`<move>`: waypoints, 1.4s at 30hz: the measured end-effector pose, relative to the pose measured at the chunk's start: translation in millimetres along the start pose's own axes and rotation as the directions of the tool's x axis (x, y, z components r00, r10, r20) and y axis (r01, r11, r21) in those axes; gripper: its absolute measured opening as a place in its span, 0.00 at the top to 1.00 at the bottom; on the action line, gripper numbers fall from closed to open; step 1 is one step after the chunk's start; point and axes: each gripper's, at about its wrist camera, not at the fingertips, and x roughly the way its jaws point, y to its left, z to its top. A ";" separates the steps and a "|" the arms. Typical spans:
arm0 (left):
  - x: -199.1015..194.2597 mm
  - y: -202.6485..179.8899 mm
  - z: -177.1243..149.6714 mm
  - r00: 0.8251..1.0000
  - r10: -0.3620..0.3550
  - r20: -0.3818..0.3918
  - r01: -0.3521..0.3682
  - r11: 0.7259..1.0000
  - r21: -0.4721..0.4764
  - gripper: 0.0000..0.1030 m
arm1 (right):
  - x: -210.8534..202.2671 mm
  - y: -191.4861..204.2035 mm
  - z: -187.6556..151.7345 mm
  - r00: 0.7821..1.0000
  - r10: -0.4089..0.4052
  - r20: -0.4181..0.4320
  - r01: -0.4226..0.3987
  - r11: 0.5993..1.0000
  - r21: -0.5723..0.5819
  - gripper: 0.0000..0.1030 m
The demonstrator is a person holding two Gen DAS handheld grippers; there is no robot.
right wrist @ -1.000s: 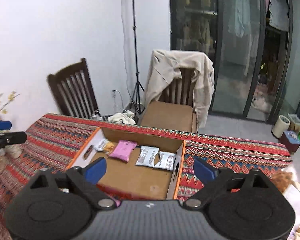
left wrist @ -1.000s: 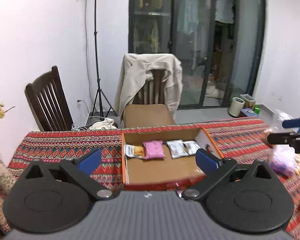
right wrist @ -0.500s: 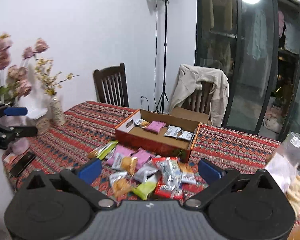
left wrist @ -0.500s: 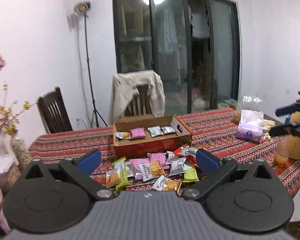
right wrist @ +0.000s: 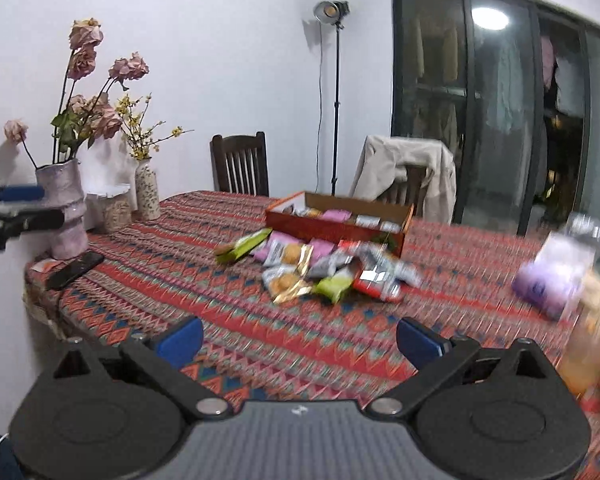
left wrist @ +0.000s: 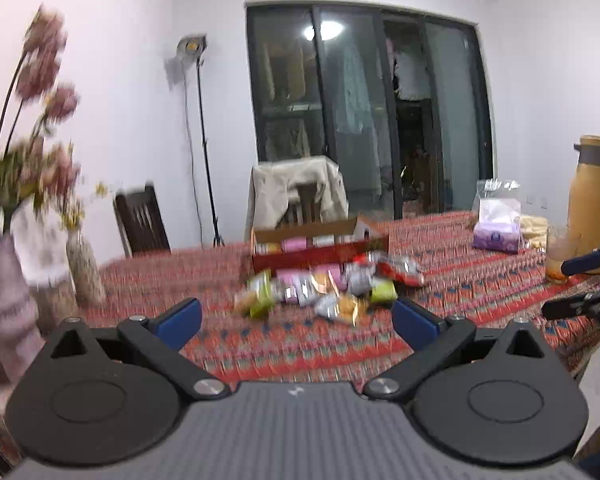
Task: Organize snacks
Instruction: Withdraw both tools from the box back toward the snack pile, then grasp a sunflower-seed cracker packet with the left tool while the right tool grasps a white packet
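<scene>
A pile of small snack packets point(left wrist: 324, 284) lies on the patterned tablecloth in front of an open cardboard box point(left wrist: 320, 246) that holds a few packets. The pile point(right wrist: 316, 264) and the box point(right wrist: 340, 220) also show in the right wrist view. My left gripper point(left wrist: 296, 320) is open and empty, well short of the pile. My right gripper point(right wrist: 300, 338) is open and empty, also well back from the pile. Each gripper shows at the edge of the other's view.
Vases with flowers point(right wrist: 64, 208) and a black phone point(right wrist: 74, 270) are at the table's left end. A purple bagged pack point(left wrist: 496, 228) and a tan bottle point(left wrist: 590, 200) stand at the right. Chairs point(right wrist: 240, 166) and a light stand are behind the table.
Both grippers have pulled back and away from the box, so the whole table and the packet pile have come into view. Both stay open and empty.
</scene>
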 end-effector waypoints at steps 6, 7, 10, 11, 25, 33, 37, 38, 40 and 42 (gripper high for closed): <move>13.2 15.8 -29.3 0.993 0.068 -0.101 -0.078 0.991 -0.106 0.00 | 24.4 14.2 -49.9 0.992 -0.111 -0.059 0.107 0.992 -0.060 0.00; 15.9 19.3 -30.7 0.991 0.071 -0.113 -0.084 0.990 -0.117 0.00 | 27.4 15.9 -54.5 0.992 -0.112 -0.060 0.109 0.992 -0.057 0.00; 23.9 27.0 -32.6 0.987 0.095 -0.127 -0.111 0.986 -0.124 0.00 | 37.0 14.8 -61.5 0.991 -0.103 -0.086 0.100 0.994 -0.041 0.00; 27.8 28.8 -32.0 0.986 0.103 -0.133 -0.119 0.985 -0.124 0.00 | 39.9 13.6 -61.9 0.991 -0.099 -0.091 0.097 0.995 -0.030 0.00; 142.2 50.2 -35.9 0.964 0.051 -0.261 -0.089 0.987 -0.136 0.00 | 122.5 -13.3 -39.0 0.991 -0.105 -0.086 0.115 0.985 0.127 0.02; 242.9 76.1 -10.8 0.973 -0.038 -0.230 0.016 0.995 -0.098 0.00 | 204.5 -15.7 -5.3 0.990 -0.117 -0.084 0.125 0.987 0.101 0.18; 311.1 99.2 0.9 0.967 -0.067 -0.246 0.039 0.993 -0.115 0.13 | 252.5 -7.1 19.6 0.988 -0.130 -0.080 0.133 0.991 0.034 0.24; 331.6 105.9 1.8 0.961 -0.076 -0.267 0.041 0.990 -0.134 0.15 | 265.0 -6.2 25.7 0.987 -0.139 -0.076 0.141 0.990 0.025 0.25; 363.3 114.8 0.7 0.951 -0.074 -0.301 0.026 0.986 -0.162 0.17 | 290.5 -6.5 37.3 0.986 -0.156 -0.063 0.158 0.987 0.022 0.27; 389.6 125.4 -3.5 0.939 -0.114 -0.325 0.045 0.976 -0.211 0.20 | 316.2 -9.5 45.5 0.982 -0.177 -0.066 0.179 0.983 0.028 0.30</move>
